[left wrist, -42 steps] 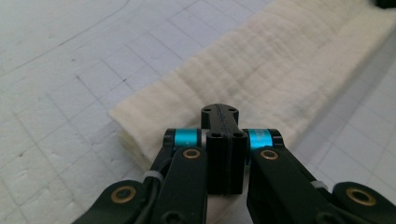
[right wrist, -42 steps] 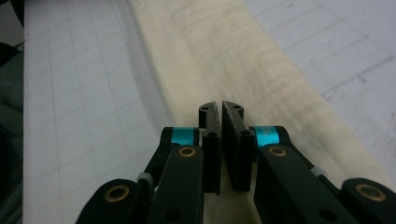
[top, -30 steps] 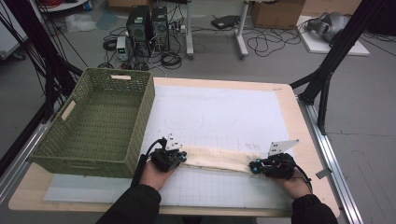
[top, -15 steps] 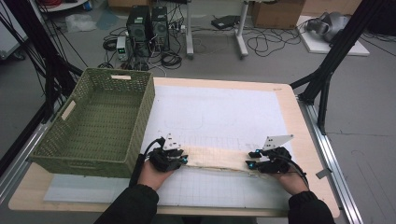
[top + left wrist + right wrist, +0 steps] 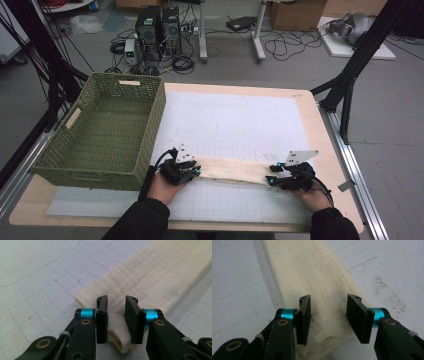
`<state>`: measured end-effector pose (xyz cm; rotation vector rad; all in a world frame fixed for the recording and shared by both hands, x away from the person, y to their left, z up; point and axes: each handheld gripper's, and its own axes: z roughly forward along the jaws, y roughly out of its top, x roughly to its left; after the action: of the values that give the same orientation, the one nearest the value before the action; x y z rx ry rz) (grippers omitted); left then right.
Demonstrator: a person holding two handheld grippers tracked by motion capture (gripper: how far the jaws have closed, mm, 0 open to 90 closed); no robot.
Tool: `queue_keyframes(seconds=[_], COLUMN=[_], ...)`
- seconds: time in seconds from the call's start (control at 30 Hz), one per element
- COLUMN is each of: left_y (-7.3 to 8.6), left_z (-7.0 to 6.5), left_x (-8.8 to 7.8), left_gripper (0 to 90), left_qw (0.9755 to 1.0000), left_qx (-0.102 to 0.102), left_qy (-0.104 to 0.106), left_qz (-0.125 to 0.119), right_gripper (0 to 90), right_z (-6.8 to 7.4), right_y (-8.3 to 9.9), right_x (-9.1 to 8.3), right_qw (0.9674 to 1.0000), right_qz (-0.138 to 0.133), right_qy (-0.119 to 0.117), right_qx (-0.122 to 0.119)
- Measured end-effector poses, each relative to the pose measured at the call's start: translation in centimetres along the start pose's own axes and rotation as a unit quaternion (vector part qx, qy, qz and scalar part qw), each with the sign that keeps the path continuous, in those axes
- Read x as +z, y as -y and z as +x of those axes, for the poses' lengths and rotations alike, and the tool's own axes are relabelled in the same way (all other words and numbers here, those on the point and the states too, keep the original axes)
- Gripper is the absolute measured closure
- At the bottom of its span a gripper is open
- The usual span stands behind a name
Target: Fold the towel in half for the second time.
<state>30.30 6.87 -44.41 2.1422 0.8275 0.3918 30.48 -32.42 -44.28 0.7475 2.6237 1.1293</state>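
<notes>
High view: folded cloth (image 5: 232, 170) lies as a long strip near the worktop's (image 5: 310, 107) front edge, left tongs (image 5: 187, 170) and right tongs (image 5: 274, 181) at its ends; both have just been opening, jaws now clear of the cloth between them; looks like a release after a fold; next likely re-grip or lift toward basket (image 5: 100, 135) at left; plenty of free mat behind, little room in front.

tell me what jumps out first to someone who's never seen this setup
The long cream folded cloth lies as a strip across the near part of the white gridded mat, with the left gripper at one end and the right gripper at the other. Both have just been opening, and the cloth's ends lie between jaws that no longer press on it. An empty green woven basket stands at the table's left.
</notes>
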Motion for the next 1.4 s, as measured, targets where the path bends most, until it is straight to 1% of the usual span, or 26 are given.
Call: queue_keyframes(seconds=[0.17, 0.3, 0.37, 0.4, 0.47, 0.53, 0.6, 0.67, 0.73, 0.77, 0.8, 0.87, 0.97, 1.03, 1.07, 1.1, 1.2, 1.23, 1.27, 1.33, 1.4], left_y=[0.0, 0.2, 0.3, 0.3, 0.3, 0.2, 0.2, 0.2, 0.1, 0.0, 0.0, -0.1, -0.4, -0.6, -0.6, -0.7, -0.6, -0.5, -0.5, -0.5, -0.4], left_z=[0.0, -0.1, -0.1, -0.1, -0.1, -0.1, -0.2, -0.3, -0.5, -0.5, -0.6, -0.6, -0.3, 0.0, 0.1, 0.1, 0.3, 0.3, 0.3, 0.4, 0.5], left_x=[0.0, 0.0, 0.0, 0.0, 0.0, 0.0, 0.0, 0.0, 0.0, 0.0, 0.0, -0.2, -0.7, -1.1, -1.3, -1.5, -1.7, -1.7, -1.7, -1.7, -1.7], left_gripper=[71.7, 71.6, 71.6, 71.6, 71.4, 71.4, 71.2, 70.7, 69.6, 68.7, 66.8, 63.4, 57.1, 54.9, 54.2, 54.1, 53.7, 53.6, 53.6, 52.5, 52.2], left_qw=[1.0, 1.0, 0.9999, 0.9999, 0.9999, 1.0, 0.9999, 0.9999, 0.9999, 0.9999, 0.9998, 0.9998, 0.9993, 0.9989, 0.9987, 0.9987, 0.9983, 0.9983, 0.998, 0.998, 0.9979], left_qx=[0.001, 0.002, 0.0, -0.002, 0.0, -0.002, 0.001, -0.003, 0.0, -0.001, -0.008, -0.01, -0.025, -0.034, -0.039, -0.037, -0.045, -0.043, -0.048, -0.049, -0.051], left_qy=[0.0, -0.003, -0.003, -0.003, -0.004, -0.004, -0.007, -0.01, -0.016, -0.015, -0.014, -0.015, -0.019, -0.021, -0.022, -0.026, -0.029, -0.031, -0.031, -0.031, -0.031], left_qz=[0.0, -0.007, -0.01, -0.01, -0.01, -0.009, -0.008, -0.008, -0.006, -0.005, -0.008, -0.008, -0.017, -0.022, -0.025, -0.024, -0.025, -0.024, -0.027, -0.024, -0.026], right_gripper=[54.3, 54.2, 53.6, 52.7, 52.3, 51.8, 50.4, 47.0, 43.6, 42.5, 41.6, 41.1, 40.9, 40.5, 40.5, 40.5, 40.4, 40.2, 40.1, 39.8, 39.7], right_z=[0.0, 0.1, 0.1, 0.2, 0.3, 0.3, 0.3, 0.4, 0.5, 0.6, 0.7, 0.9, 0.8, 0.7, 0.7, 0.6, 0.4, 0.4, 0.3, 0.2, 0.0], right_y=[0.1, 0.1, 0.1, 0.1, 0.0, 0.0, 0.0, 0.0, 0.0, -0.1, -0.1, -0.2, -0.3, -0.3, -0.3, -0.3, -0.2, -0.2, -0.1, -0.1, -0.1], right_x=[0.0, 0.0, 0.0, 0.0, -0.1, -0.1, -0.1, -0.1, -0.2, -0.3, -0.5, -0.8, -1.1, -1.4, -1.5, -1.6, -1.5, -1.5, -1.5, -1.5, -1.6], right_qw=[1.0, 1.0, 1.0, 1.0, 1.0, 0.9999, 0.9999, 0.9999, 0.9999, 0.9998, 0.9996, 0.9994, 0.9989, 0.9981, 0.9978, 0.9974, 0.9965, 0.9962, 0.996, 0.9954, 0.9945], right_qz=[-0.004, -0.002, -0.003, -0.004, -0.002, -0.003, -0.004, -0.004, -0.006, -0.01, -0.014, -0.018, -0.03, -0.04, -0.043, -0.044, -0.042, -0.039, -0.039, -0.038, -0.04], right_qy=[0.003, 0.004, 0.007, 0.005, 0.006, 0.007, 0.007, 0.005, 0.007, 0.011, 0.014, 0.019, 0.023, 0.026, 0.029, 0.035, 0.042, 0.047, 0.049, 0.052, 0.056], right_qx=[0.001, 0.001, 0.001, 0.005, 0.005, 0.01, 0.011, 0.014, 0.013, 0.015, 0.018, 0.024, 0.028, 0.038, 0.042, 0.046, 0.059, 0.062, 0.063, 0.07, 0.078])
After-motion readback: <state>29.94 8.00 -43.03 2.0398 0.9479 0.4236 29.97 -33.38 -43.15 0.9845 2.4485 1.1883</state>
